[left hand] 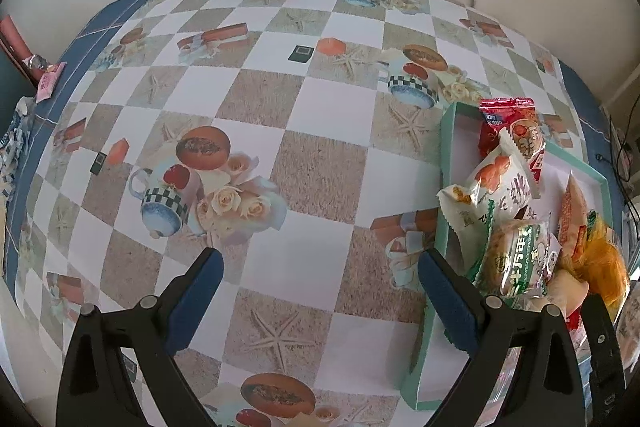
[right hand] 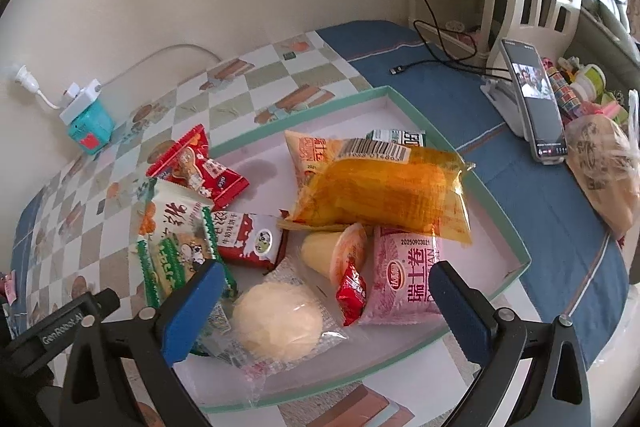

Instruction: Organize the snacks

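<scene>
A: Where are the snacks?

B: Heaped in the shallow tray (right hand: 516, 231): an orange packet (right hand: 384, 195) on top, a pink roll pack (right hand: 404, 279), a round pastry (right hand: 278, 323) nearest.

A: And the grippers?

B: The right gripper (right hand: 324, 303) is spread wide above the pastry, empty. The left gripper (left hand: 320, 291) gapes over bare tablecloth (left hand: 308, 99).

A: Risks?

B: Slick overlapping wrappers may drag neighbours out.

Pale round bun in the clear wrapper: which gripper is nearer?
Right. The right gripper hangs open directly over the bun; the left gripper is over bare tablecloth beside the tray.
</scene>
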The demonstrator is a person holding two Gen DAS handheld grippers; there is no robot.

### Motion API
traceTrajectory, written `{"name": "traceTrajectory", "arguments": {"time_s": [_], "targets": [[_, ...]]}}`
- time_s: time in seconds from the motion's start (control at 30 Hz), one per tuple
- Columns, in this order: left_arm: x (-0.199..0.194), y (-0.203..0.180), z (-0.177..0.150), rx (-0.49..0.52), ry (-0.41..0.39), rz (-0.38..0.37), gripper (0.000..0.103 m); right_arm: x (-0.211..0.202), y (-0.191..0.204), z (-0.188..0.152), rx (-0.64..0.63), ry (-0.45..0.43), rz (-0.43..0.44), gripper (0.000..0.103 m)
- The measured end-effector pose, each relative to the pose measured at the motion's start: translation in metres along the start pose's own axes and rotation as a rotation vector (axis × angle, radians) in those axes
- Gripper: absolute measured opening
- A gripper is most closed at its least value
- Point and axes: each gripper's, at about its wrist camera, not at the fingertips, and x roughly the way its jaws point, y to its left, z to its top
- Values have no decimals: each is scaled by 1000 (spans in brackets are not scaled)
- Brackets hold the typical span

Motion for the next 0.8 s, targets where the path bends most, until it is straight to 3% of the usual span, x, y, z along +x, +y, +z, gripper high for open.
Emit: {"name": "traceTrajectory", "arguments": {"time_s": [0.4, 0.67, 0.8], "targets": [[-12, 7, -12, 5, 4, -5, 98, -12, 11, -15, -53, -5, -3, 103], [-26, 28, -20, 15, -19, 69, 98, -19, 26, -32, -93, 22, 16, 103], [-34, 42, -26, 21, -21, 154, 98, -23, 29, -41, -109, 28, 11, 103]]}}
